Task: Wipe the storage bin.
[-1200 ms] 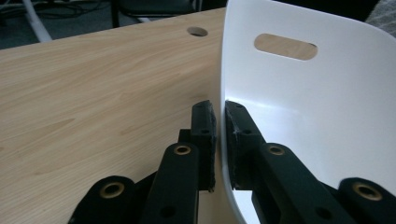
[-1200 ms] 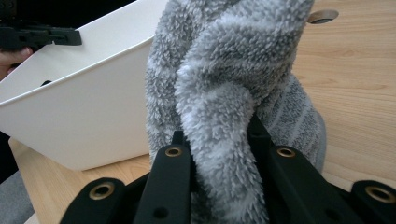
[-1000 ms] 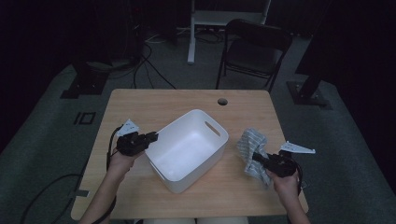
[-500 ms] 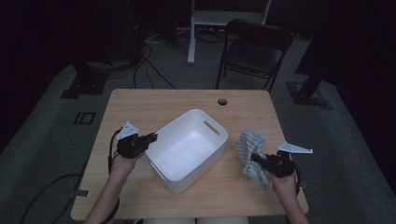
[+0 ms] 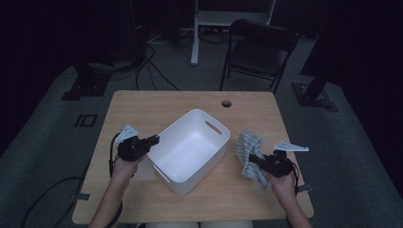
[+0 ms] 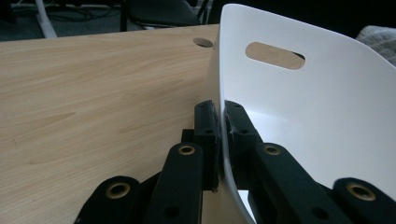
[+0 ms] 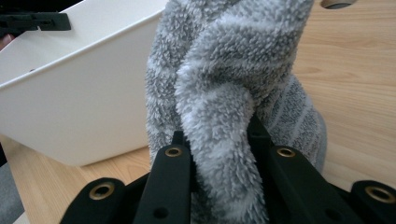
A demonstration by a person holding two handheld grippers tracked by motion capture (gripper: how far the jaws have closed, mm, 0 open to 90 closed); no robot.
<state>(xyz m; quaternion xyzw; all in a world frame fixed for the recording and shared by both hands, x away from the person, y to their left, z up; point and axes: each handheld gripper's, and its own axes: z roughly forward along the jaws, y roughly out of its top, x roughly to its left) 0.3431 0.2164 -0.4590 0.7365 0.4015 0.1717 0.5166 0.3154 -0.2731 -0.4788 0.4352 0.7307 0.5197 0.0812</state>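
Two grippers are busy: the left gripper (image 5: 153,139) pinches the near-left rim of the empty white tub (image 5: 190,147) in the table's (image 5: 157,107) middle, while the right gripper (image 5: 253,160) squeezes a fuzzy grey towel (image 5: 248,151) just right of it.

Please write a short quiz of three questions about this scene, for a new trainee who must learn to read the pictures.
1. True or false: the left gripper is shut on the rim of the white bin.
2. What does the right gripper hold? A) a sponge B) a grey striped towel C) a cup
3. Fill in: the towel is ____ the bin, not inside it.

Key: 1 true; 2 B; 3 beside. The bin stands on the wooden table.
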